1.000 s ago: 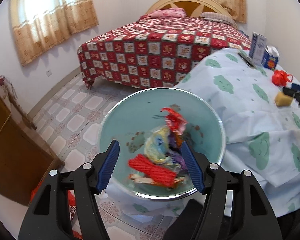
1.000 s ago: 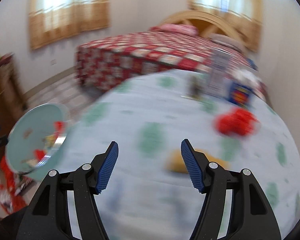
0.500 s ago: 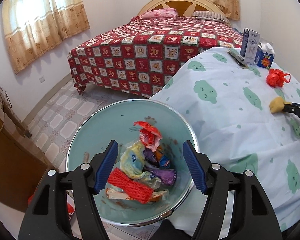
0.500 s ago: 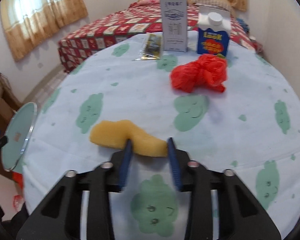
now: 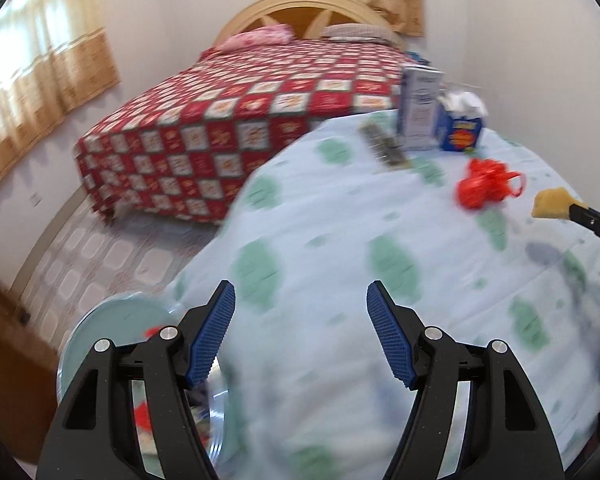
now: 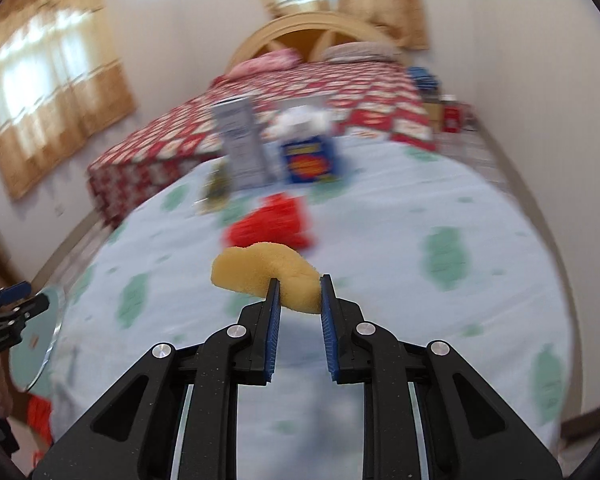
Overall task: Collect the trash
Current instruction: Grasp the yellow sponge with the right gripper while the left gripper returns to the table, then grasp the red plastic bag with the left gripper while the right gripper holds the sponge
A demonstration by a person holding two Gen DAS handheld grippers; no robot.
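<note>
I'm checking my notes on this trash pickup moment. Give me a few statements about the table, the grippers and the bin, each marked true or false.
1. The right gripper has the yellow sponge between its jaws. True; the jaws are closing on it.
2. The left gripper carries the red plastic bag. False; its jaws are open and empty, and the bag lies on the tablecloth.
3. The blue carton stands beside the tall white box. True.
4. The trash bin sits on the table. False; it is beside the table's edge, lower down.
5. The sponge is already in the bin. False; it is above the table.
</note>
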